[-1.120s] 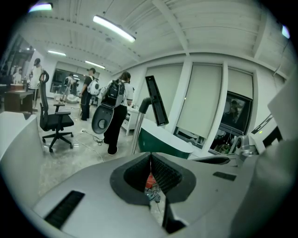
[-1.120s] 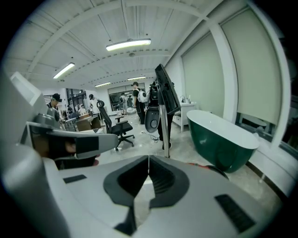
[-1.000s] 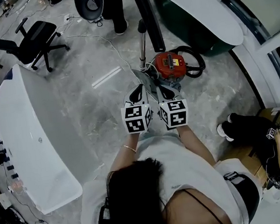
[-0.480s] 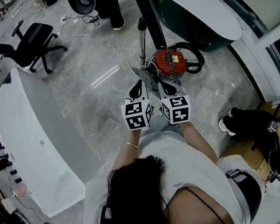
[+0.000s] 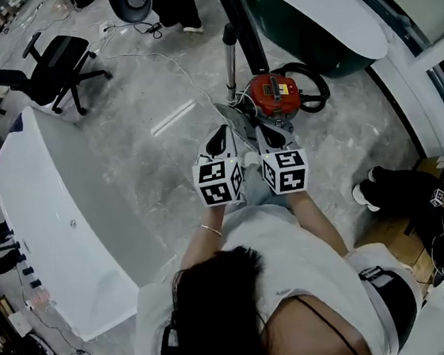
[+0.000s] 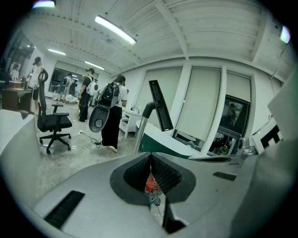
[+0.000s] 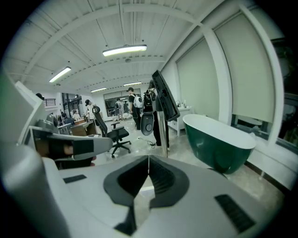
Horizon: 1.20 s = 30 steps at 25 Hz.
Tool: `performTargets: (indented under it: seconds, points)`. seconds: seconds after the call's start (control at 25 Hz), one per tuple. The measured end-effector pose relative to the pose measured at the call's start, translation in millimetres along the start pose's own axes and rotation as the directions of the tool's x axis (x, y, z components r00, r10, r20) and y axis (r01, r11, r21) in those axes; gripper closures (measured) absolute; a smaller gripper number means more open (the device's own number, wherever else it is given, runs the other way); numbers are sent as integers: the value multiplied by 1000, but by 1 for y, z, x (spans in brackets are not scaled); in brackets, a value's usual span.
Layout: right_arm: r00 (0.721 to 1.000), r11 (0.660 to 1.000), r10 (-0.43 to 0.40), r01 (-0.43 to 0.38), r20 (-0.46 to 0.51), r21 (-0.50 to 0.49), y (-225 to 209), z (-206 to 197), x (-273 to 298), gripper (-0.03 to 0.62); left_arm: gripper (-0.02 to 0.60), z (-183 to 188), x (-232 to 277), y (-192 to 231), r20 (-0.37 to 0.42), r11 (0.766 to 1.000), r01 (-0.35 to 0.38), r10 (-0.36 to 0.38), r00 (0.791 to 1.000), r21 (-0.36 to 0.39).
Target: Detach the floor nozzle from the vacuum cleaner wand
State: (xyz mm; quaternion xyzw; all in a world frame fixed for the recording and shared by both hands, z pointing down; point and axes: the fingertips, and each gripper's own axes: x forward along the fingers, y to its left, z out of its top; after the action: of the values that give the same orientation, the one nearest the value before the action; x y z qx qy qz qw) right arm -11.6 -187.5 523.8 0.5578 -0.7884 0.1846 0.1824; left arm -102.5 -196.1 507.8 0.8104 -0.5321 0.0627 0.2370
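Left gripper [image 5: 219, 141]: jaws pressed together, nothing between them. Forearm reaches forward from the chest, gripper tipped slightly downward. Right gripper [image 5: 269, 138] is just beside it in the same pose, jaws likewise closed and empty. Both tips sit near the red vacuum body [image 5: 274, 95], apart from the wand.

Room, left to right:
- White bathtub [image 5: 52, 224] lines the left edge, with an office chair [image 5: 61, 60] beyond it.
- Open grey floor [image 5: 148, 161] lies between tub and grippers.
- Metal wand [image 5: 230, 64] stands upright just left of the vacuum body, with the black floor nozzle [image 5: 235, 16] on its upper end, raised off the floor.
- Green bathtub [image 5: 307, 20] is close behind on the right.
- A seated person [image 5: 416, 206] is at far right.

Nozzle runs to the top edge of the head view, its end hard to make out. Wand's lower end is lost among the vacuum body and gripper tips. The join between nozzle and wand is too small to read.
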Motion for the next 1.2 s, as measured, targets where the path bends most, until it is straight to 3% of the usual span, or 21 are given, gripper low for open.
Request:
performTargets:
  seconds: [0.16, 0.36, 0.88, 1.2]
  points:
    - [999, 999, -44, 44, 16, -2, -9, 5, 0, 579, 577, 2, 3, 1, -1, 1000, -1, 1, 1000, 9]
    - [999, 1000, -14, 13, 38, 17, -8, 14, 2, 579, 576, 7, 8, -1, 5, 1000, 12, -12, 1000, 5]
    - [989, 989, 148, -148, 26, 2, 0, 16, 16, 579, 576, 9, 24, 2, -6, 1000, -6, 6, 1000, 30]
    - [967, 971, 234, -238, 97, 34, -2, 52, 8, 577, 577, 17, 34, 4, 2, 999, -19, 19, 1000, 47]
